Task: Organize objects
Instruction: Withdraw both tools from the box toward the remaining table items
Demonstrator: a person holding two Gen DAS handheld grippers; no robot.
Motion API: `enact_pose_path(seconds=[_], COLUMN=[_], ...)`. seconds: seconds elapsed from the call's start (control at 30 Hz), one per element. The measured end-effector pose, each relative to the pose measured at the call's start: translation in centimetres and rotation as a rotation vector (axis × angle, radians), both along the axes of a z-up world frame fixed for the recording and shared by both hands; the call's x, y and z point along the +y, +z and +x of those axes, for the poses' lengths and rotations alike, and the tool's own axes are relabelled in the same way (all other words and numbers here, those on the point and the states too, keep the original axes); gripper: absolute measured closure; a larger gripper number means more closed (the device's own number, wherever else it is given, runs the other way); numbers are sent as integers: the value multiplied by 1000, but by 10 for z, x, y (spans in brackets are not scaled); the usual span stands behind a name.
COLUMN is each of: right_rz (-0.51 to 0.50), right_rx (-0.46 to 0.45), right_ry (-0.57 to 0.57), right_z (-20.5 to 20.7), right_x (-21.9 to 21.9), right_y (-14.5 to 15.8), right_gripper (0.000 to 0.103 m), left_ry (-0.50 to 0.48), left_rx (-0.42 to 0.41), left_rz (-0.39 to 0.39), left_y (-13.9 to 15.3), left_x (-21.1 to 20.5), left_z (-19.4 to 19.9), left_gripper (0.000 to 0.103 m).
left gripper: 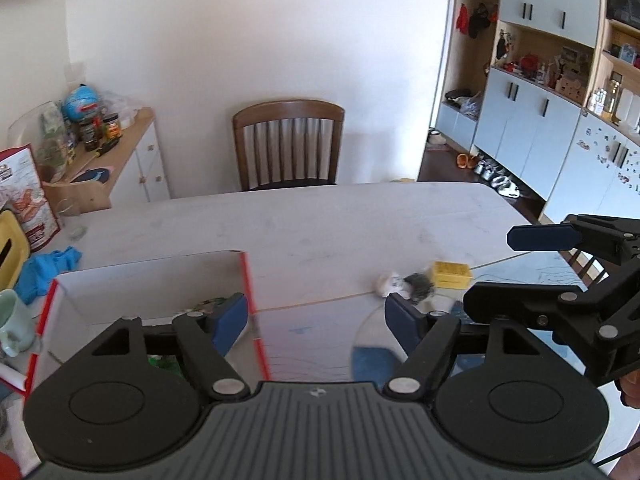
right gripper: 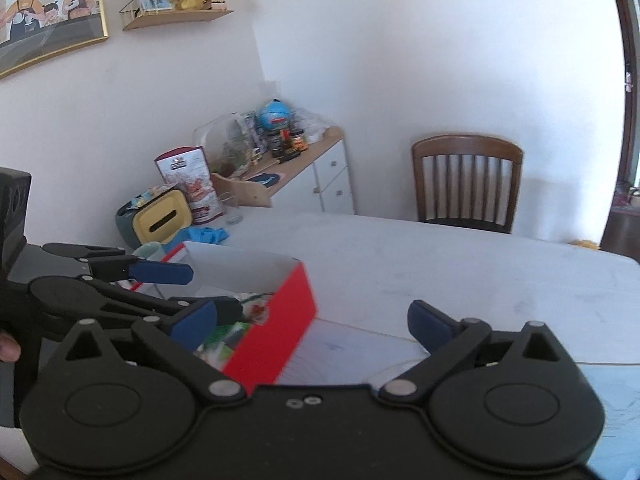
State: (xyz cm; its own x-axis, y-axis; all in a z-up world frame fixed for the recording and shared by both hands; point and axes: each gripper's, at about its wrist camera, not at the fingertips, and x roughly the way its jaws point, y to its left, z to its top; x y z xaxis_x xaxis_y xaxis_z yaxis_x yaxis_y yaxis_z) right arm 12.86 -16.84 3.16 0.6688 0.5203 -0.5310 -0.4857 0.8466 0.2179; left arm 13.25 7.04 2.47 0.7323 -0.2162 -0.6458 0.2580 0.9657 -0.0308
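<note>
A red and white cardboard box (left gripper: 152, 280) stands open on the table at the left; it also shows in the right wrist view (right gripper: 276, 328), with green and white packets (right gripper: 236, 332) inside. My left gripper (left gripper: 316, 322) is open and empty, its left finger over the box's right wall. My right gripper (right gripper: 312, 326) is open and empty, above the box's red side. A yellow box (left gripper: 452, 274), a grey fuzzy thing (left gripper: 420, 286) and a white crumpled thing (left gripper: 388, 282) lie on the table to the right.
A wooden chair (left gripper: 288, 144) stands behind the white table (left gripper: 320, 220). A blue cloth (left gripper: 48, 268), a pale green mug (left gripper: 14, 324), a yellow tissue box (right gripper: 160, 220) and a red snack bag (right gripper: 192, 184) sit at the table's left. A cluttered sideboard (left gripper: 120, 148) stands beyond.
</note>
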Motion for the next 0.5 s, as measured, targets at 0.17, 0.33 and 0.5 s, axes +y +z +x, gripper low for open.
enact_pose_path(seconds=[0.17,0.33,0.5], right_rz=[-37,-54,-62], right_rx=[3,8,17], right_ry=[-41,-92,-140], right_z=[-1,-1,1], right_x=[-30,-61,-88], right_y=[-8,-10,-14], right_gripper=[1,1,1], left_ry=[-27,-45,-59], left_rx=[-5,-11,-14], left_rz=[-10,-12,-16], left_y=[-4,-10,-17], left_x=[-30,-62,-86], left_z=[0,2,7], left_gripper=[19,14,8])
